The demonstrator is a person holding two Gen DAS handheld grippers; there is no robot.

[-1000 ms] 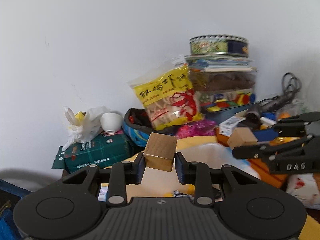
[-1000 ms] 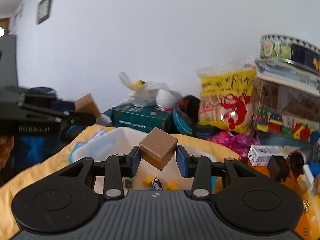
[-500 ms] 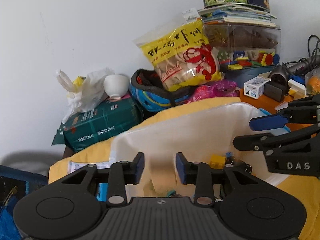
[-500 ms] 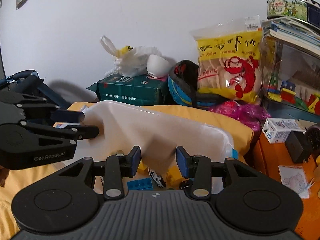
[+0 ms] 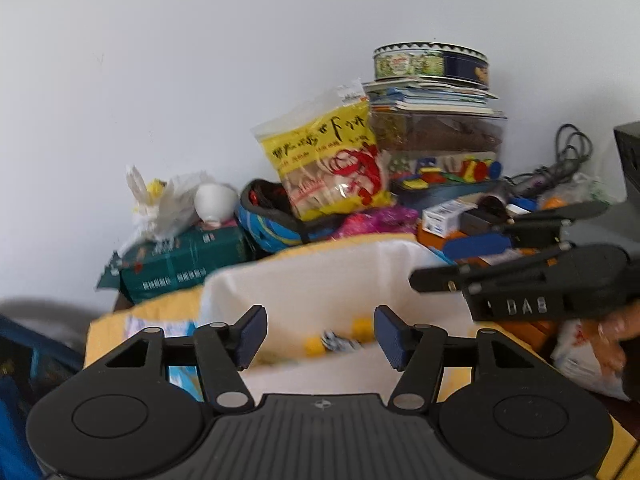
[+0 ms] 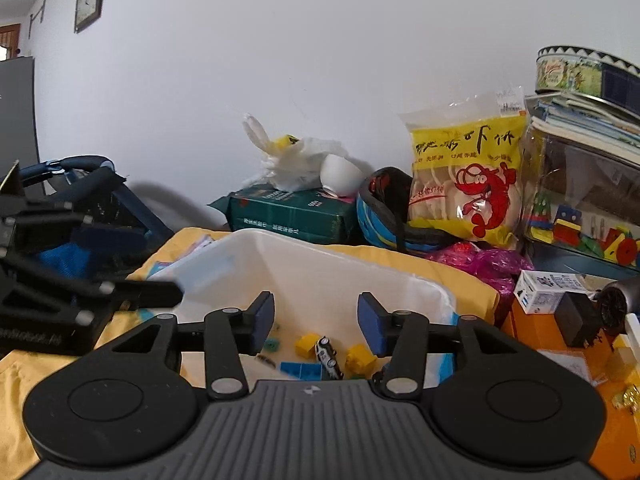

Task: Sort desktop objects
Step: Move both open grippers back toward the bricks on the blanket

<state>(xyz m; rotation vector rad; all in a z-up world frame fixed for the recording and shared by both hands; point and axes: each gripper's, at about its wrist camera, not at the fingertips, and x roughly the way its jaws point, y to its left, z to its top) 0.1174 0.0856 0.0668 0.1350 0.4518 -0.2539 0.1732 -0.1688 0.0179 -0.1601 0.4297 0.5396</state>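
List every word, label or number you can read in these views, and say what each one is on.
"DAS": on the right gripper body.
Left gripper lettering: too blurred.
Yellow snack bag: large characters, unreadable here.
Green box, small white carton, round tin: print too small.
Wall clock: numerals illegible.

toy car (image 6: 329, 354) in bin (image 6: 404, 280), book (image 6: 288, 210) behind
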